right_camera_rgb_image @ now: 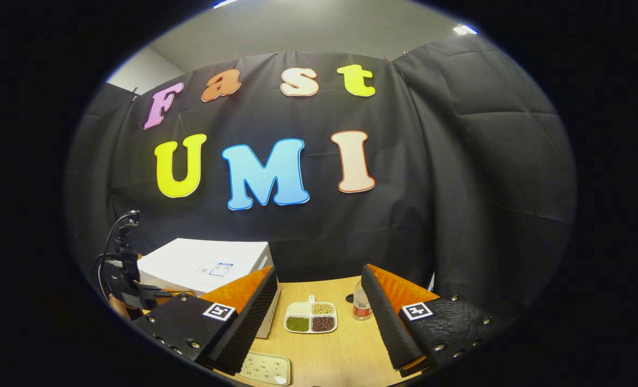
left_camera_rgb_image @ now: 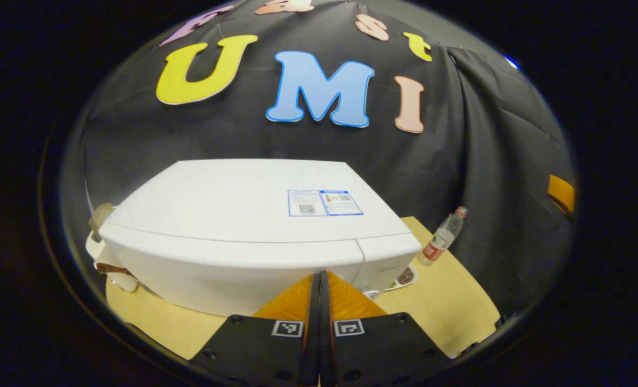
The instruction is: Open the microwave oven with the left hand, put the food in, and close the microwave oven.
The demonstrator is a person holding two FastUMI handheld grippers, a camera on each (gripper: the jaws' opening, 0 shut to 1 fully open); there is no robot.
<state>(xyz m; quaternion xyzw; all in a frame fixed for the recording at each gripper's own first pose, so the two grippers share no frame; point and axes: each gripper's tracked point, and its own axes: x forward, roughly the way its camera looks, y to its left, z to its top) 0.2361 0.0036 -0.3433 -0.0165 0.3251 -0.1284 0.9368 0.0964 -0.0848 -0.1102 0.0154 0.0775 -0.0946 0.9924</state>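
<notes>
Your left gripper [left_camera_rgb_image: 319, 279], tongs pressed together and holding nothing, fronts the white boxy microwave oven [left_camera_rgb_image: 254, 226]; your right gripper [right_camera_rgb_image: 319, 301], tongs wide, waits, white divided food dish [right_camera_rgb_image: 310, 317] at twelve o'clock.

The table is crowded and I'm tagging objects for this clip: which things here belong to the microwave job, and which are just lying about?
Part of the job:
microwave oven, door shut
divided food plate with three kinds of beans
left gripper, shut
right gripper, open

Lying about:
water bottle, upright beside the oven
flat speckled tray at the table's near edge
</notes>
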